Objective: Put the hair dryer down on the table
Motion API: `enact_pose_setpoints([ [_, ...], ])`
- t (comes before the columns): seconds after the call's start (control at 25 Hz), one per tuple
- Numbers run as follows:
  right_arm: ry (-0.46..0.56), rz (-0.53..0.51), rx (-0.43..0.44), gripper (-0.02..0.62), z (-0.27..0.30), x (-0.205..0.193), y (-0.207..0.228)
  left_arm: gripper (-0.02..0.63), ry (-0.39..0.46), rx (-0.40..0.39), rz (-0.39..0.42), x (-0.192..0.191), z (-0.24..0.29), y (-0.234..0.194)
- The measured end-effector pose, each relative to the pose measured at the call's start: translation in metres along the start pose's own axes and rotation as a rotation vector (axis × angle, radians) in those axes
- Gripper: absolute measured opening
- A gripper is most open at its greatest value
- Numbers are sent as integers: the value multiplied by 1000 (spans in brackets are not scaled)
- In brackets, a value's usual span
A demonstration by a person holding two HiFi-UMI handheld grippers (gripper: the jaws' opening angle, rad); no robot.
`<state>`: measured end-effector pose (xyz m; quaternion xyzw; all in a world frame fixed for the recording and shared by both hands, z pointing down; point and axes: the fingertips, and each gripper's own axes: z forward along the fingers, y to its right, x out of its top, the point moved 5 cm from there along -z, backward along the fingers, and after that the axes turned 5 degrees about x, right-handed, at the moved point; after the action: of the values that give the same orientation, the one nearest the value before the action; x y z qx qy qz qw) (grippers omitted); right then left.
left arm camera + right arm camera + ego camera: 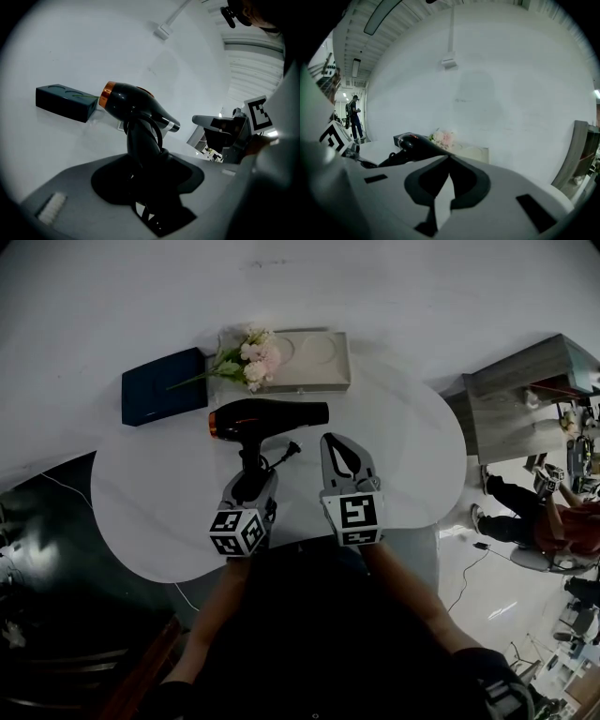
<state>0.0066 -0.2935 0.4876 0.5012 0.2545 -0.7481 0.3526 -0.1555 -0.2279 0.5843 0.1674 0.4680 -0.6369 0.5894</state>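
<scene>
Hair dryer (267,418) handle end hidden inside left hand-held gripper (253,476); person (548,521) cut by right edge.

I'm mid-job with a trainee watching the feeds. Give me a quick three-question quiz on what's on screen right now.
1. Fill in: the hair dryer is clamped by its handle in the ___ tool.
2. What lies to the person's left of the flowers? A, a dark blue box; B, a red mug; C, a towel.
3. True or false: the right tool is shut with nothing between its jaws.

Key:
1. left; the left tool holds it
2. A
3. true
</scene>
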Motion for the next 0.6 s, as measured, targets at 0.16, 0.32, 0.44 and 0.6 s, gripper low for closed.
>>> enact_pose_setpoints([
  [0.16,-10,4,6,14,2,-3,1,210,-26,7,-17,-6,5,-3],
  [0.32,-19,4,13,14,6,-5,1,210,-58,17,-46,-13,12,-8],
  [0.44,-23,2,17,14,8,-7,1,210,-80,25,-66,-18,15,-13],
  [0.6,-36,1,14,14,9,-10,2,210,-109,29,-87,-24,19,-16],
])
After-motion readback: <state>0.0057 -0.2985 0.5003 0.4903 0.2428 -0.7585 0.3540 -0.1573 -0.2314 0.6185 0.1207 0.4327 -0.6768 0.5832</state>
